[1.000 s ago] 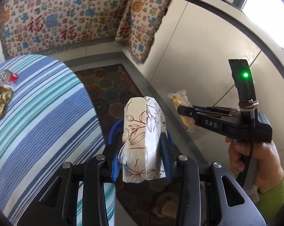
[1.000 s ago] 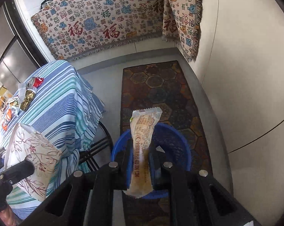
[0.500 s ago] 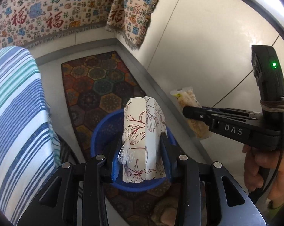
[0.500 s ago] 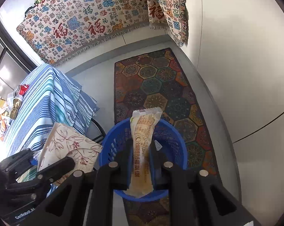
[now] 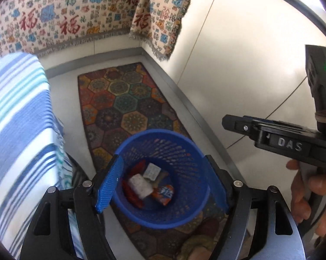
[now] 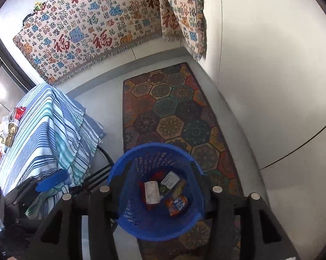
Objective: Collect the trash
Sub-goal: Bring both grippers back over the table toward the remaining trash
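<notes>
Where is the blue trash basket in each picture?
Left wrist view: blue basket sits bottom centre, between the open left gripper jaws.
Right wrist view: basket sits bottom centre, between the right gripper jaws.
Shared landmark: hexagon rug under it.

A pale grey floor [image 6: 111,108] ran into a corner of the room. On it lay a long rug [image 6: 173,117] of many-coloured hexagons, set along the foot of a plain white wall [image 6: 271,65] crossed by thin dark seam lines. A fringed cream hanging [image 6: 87,34], printed with red characters and blue and orange motifs, covered the far wall and wrapped round the corner onto the white one. At the left stood a tabletop under a cloth [image 6: 50,134] striped blue, teal and white, its folds drooping at the edge. Dark window frames [image 6: 2,65] showed at the far left edge, and bright daylight washed the white wall.
</notes>
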`<state>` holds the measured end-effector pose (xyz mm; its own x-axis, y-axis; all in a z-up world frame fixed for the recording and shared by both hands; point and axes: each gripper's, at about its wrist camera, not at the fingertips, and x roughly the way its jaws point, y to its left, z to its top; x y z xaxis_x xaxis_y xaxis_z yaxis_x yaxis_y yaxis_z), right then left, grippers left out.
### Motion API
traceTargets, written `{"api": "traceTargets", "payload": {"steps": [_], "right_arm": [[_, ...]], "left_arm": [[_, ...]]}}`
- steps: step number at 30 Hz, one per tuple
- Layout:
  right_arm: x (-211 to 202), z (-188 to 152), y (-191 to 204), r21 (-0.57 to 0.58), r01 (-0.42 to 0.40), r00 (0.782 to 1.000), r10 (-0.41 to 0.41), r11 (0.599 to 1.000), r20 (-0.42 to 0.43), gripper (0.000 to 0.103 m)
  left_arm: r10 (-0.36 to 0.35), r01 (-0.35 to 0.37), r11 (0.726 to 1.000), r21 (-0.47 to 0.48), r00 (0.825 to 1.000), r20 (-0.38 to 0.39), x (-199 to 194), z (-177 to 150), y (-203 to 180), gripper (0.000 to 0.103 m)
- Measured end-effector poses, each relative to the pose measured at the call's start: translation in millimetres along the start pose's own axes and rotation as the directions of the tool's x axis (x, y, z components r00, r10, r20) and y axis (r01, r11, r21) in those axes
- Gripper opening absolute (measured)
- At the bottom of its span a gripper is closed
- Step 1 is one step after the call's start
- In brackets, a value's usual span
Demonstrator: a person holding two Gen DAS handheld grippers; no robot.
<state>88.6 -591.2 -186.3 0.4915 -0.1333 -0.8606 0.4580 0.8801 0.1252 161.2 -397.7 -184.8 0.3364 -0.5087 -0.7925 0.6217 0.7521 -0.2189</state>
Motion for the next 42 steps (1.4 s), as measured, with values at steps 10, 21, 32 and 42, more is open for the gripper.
{"api": "traceTargets", "payload": {"steps": [10, 21, 32, 42], "right_arm": [[-59.9, -12.5, 71.5, -0.16, 0.035, 0.981, -0.003, 0.987, 0.194, 0.076], [-91.0, -68.2, 223.4, -0.378, -0.009, 0.956, 0.119, 0.926, 0.269, 0.084], [-64.7, -108.1, 320.1, -0.46, -0.025, 0.972, 0.129, 0.888, 0.197, 0.084], [-35.8, -116.0, 362.5, -0.503, -0.046, 0.983, 0.129, 0.863, 0.132, 0.084]], "left_arm": [[0.096, -0.095, 0.995, -0.014, 0.974, 0.207, -121.0, -44.0, 10.1, 0.099], [0.407, -0.373, 0.905, -0.204, 0.899, 0.162, -188.7, -104.4, 125.5, 0.101], [0.511, -0.47, 0.835, -0.285, 0.855, 0.087, -208.5, -147.6, 221.0, 0.101], [0.52, -0.486, 0.818, -0.307, 0.854, 0.033, -200.8, -160.1, 267.9, 0.101]]}}
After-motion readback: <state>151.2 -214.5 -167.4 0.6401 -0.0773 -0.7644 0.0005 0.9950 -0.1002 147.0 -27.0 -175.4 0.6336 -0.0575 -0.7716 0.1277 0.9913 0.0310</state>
